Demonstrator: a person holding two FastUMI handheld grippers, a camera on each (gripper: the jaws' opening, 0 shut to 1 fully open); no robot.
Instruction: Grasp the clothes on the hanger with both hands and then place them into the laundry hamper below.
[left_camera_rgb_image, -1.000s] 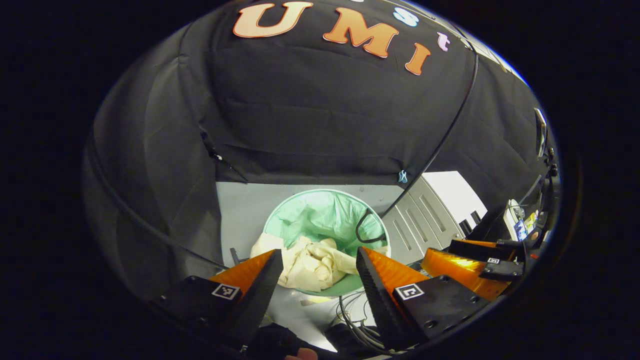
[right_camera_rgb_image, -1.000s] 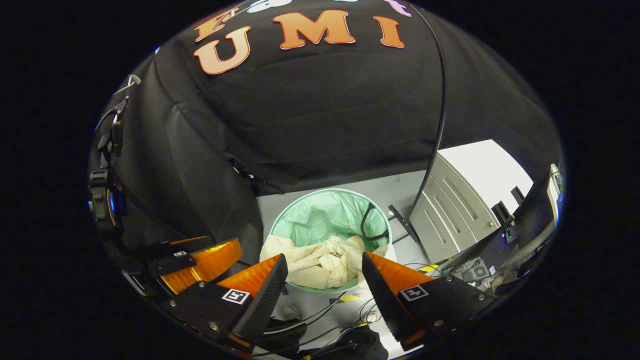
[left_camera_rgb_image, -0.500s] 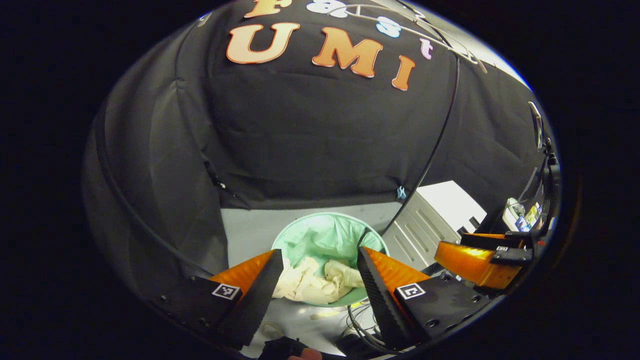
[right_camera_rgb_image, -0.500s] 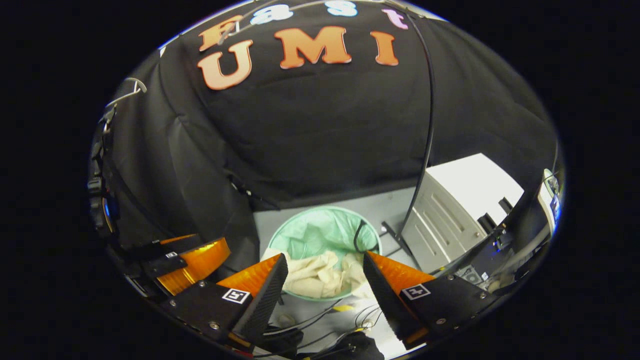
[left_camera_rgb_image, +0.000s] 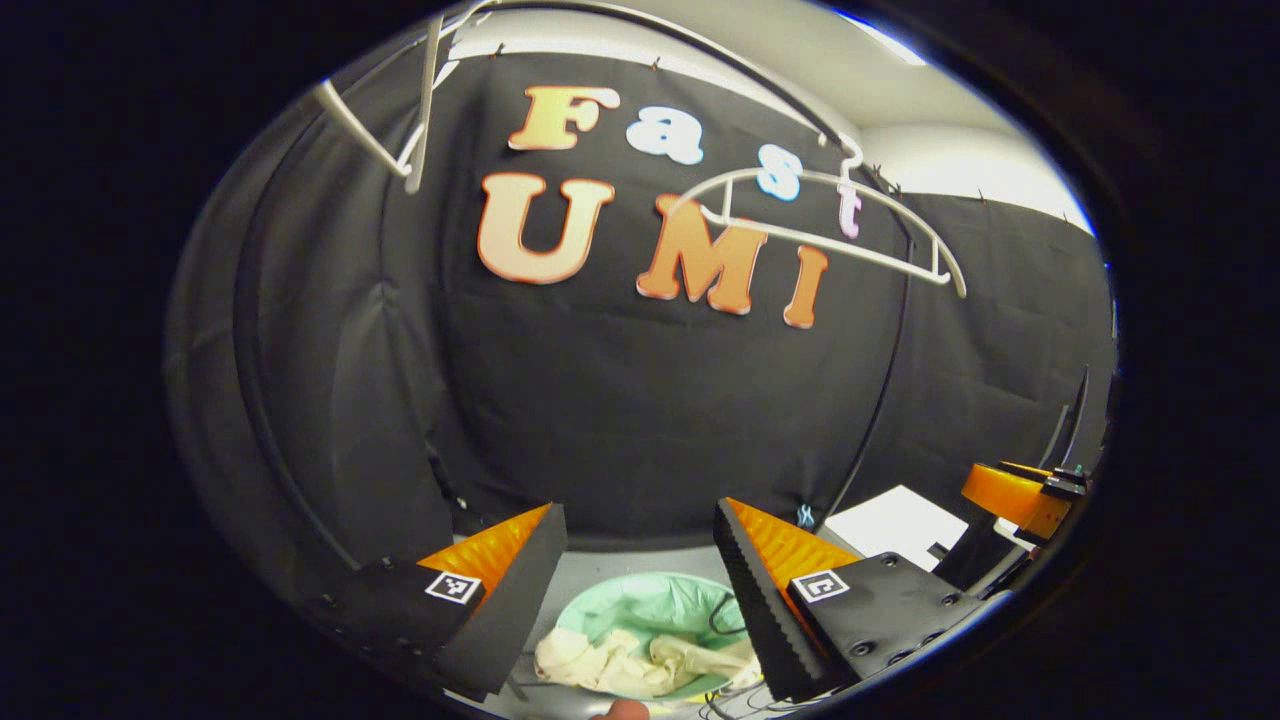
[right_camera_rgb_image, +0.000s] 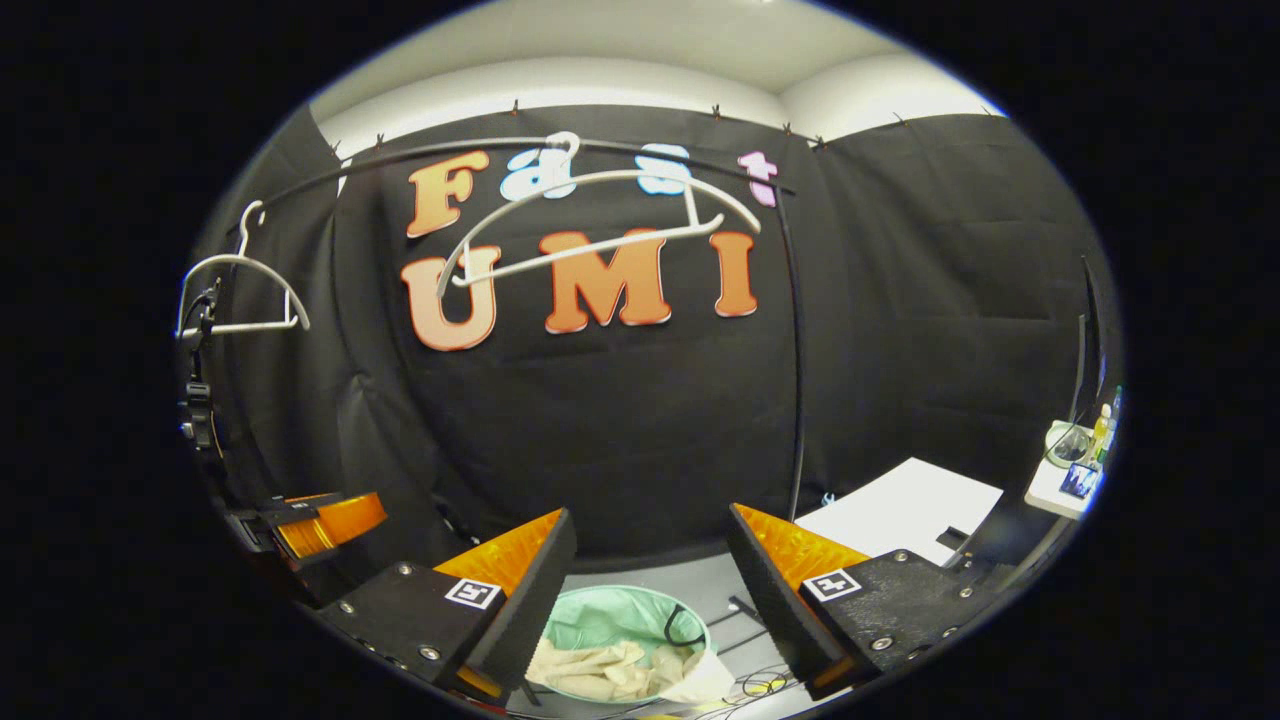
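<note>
Both claws have lifted and tipped up since half a second ago, so the hamper (left_camera_rgb_image: 650, 625) has dropped to the bottom of each view and the bare hanger (left_camera_rgb_image: 830, 225) has come into sight above it. The hamper is the landmark: the clothes (left_camera_rgb_image: 640, 665) lie bunched inside it, part draped on its near rim. High above it, the left claw (left_camera_rgb_image: 640, 590) and right claw (right_camera_rgb_image: 650, 590) are both spread wide, gripping nothing. The drop looks done; to finish well, withdraw straight up, clear of the hanger overhead, without snagging cloth.
</note>
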